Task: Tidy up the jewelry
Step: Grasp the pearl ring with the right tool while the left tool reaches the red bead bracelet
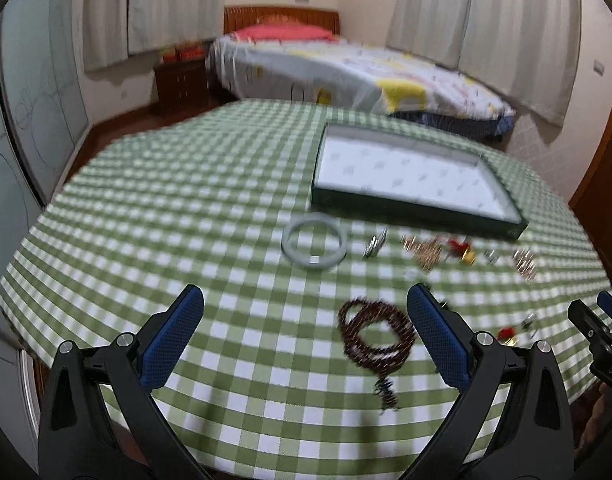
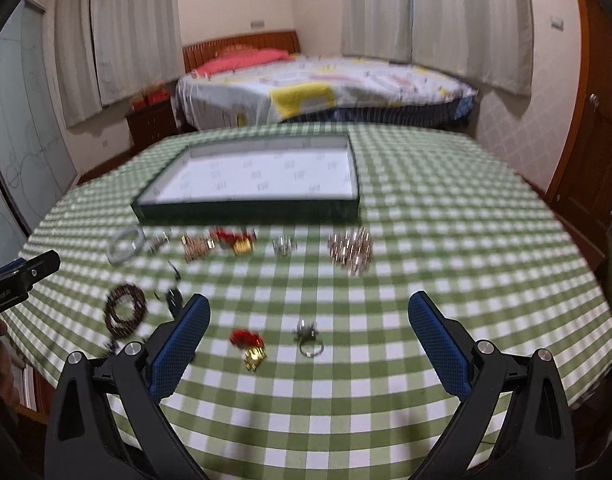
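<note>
Left wrist view: I see left gripper (image 1: 305,300) jaws wide, bead bracelet (image 1: 373,334) between them. Right gripper (image 2: 309,306) jaws wide, ring (image 2: 308,336) between, tray (image 2: 242,210) beyond.

Soft, even indoor light is falling over both views, casting only faint shadows on the checked worktop (image 1: 226,208). Motion blur is smearing the small jewelry (image 2: 349,252) and the tray (image 2: 250,184), and fisheye distortion is bending the edges under dark corner vignetting.

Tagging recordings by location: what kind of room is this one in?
A home bedroom, most likely. A made bed with a wooden headboard stands behind the checked table, beside a nightstand, and curtains cover the walls.
</note>
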The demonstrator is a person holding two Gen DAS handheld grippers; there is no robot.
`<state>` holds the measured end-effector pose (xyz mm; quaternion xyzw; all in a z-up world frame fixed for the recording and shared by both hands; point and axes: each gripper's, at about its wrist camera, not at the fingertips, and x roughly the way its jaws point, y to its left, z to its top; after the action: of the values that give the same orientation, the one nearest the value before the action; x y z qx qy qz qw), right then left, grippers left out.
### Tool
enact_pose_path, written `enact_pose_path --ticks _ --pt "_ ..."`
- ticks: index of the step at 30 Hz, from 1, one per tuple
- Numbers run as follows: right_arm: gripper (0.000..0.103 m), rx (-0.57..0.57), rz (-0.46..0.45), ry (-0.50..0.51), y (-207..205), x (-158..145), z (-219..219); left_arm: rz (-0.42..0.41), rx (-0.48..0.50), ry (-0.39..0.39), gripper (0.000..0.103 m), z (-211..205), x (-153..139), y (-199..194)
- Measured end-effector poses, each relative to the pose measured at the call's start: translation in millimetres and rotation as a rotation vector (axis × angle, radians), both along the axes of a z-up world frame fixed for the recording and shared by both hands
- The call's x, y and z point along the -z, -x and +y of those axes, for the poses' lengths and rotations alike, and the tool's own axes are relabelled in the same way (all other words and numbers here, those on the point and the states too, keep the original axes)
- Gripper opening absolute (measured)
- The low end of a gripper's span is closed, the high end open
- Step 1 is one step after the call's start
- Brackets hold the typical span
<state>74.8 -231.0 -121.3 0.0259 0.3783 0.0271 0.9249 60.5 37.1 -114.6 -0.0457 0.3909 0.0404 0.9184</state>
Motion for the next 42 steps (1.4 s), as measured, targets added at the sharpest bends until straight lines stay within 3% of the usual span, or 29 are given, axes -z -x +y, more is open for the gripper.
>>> enact_pose_path --ticks 6,7,10,11,18,30,35,42 --pt "0.094 -0.037 0.071 -0.009 -9.9 28.5 5.7 0.1 0.021 0.003 0.099 -4.3 29.8 -13.1" --pt "0.091 -0.044 0.079 -0.005 -11.7 31.3 7.4 0.102 0.024 0.002 0.099 -4.8 31.5 -14.1" --pt "0.066 -0.05 0.107 -0.02 -17.7 39.5 6.5 0.112 0.029 -0.011 0.098 -6.0 35.9 -18.9" --pt "0.062 -0.047 0.119 -0.028 -19.8 42.2 4.8 0.116 0.03 -0.01 0.095 -6.3 36.8 -20.6" --pt "0.054 -0.031 0.148 -0.044 -27.6 50.8 -1.8 0.14 0.055 0.001 0.085 -10.6 45.4 -28.0" --pt "0.037 -0.045 0.155 -0.024 -31.2 54.5 -3.9 0.15 0.112 -0.004 0.085 -28.3 49.6 -27.6" --pt "0.023 -0.073 0.154 -0.029 -31.7 54.6 -0.4 0.157 0.126 0.0 0.085 -31.9 51.2 -27.6" --pt "0.022 -0.083 0.158 -0.025 -31.0 53.8 0.7 0.166 0.137 0.003 0.085 -34.8 54.3 -29.0"
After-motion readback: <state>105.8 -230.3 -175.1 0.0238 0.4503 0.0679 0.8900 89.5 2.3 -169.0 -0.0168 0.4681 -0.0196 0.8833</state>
